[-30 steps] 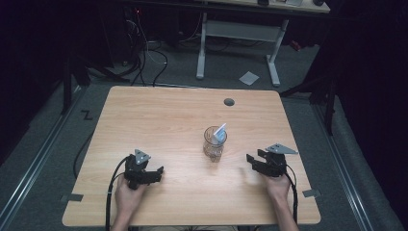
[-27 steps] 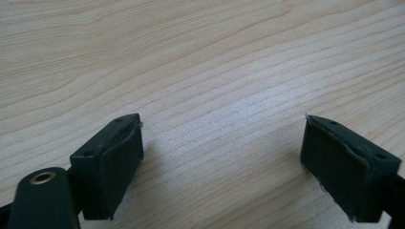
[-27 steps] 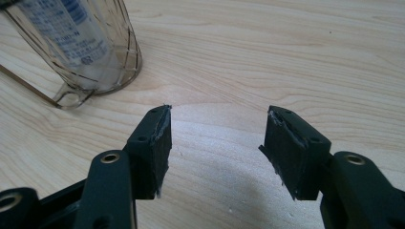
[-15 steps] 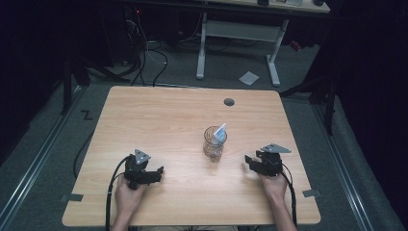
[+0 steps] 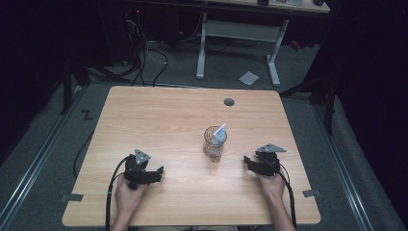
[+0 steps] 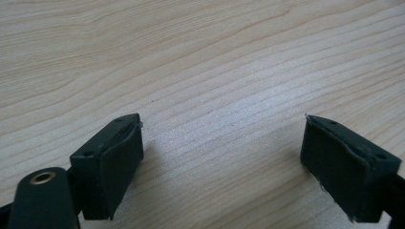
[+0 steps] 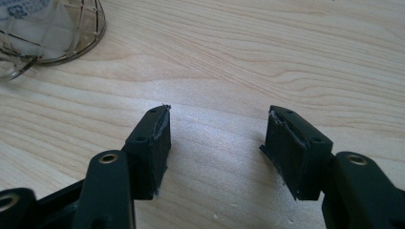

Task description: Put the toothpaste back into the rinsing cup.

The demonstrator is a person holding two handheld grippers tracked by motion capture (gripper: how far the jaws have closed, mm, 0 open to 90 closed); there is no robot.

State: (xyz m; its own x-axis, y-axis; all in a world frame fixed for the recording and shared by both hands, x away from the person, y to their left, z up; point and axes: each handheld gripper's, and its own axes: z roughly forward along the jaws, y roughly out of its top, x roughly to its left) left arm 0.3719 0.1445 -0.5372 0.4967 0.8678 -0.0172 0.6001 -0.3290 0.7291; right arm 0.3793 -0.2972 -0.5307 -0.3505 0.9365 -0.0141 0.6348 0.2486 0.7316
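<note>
A dark room with grey floor surrounds a light wooden bench (image 5: 159,120); behind it stands a white-legged desk (image 5: 238,33), and a paper scrap (image 5: 248,77) lies on the floor. The bench top is mostly bare, with wide free wood on every side of the glass (image 5: 213,143), which stands upright a little right of centre, well in from all edges, with a blue-and-white packet (image 5: 219,133) leaning inside it. A small round hole (image 5: 229,102) sits near the far edge. The left tool (image 6: 222,157) rests near the front left, jaws spread wide over bare wood, gripping nothing. The right tool (image 7: 215,143) lies front right, near the glass but apart from it; its jaws stand apart, empty, and have just been opening a little. Against the earlier frames, the right tool sits slightly nearer the glass; the left has not moved.
</note>
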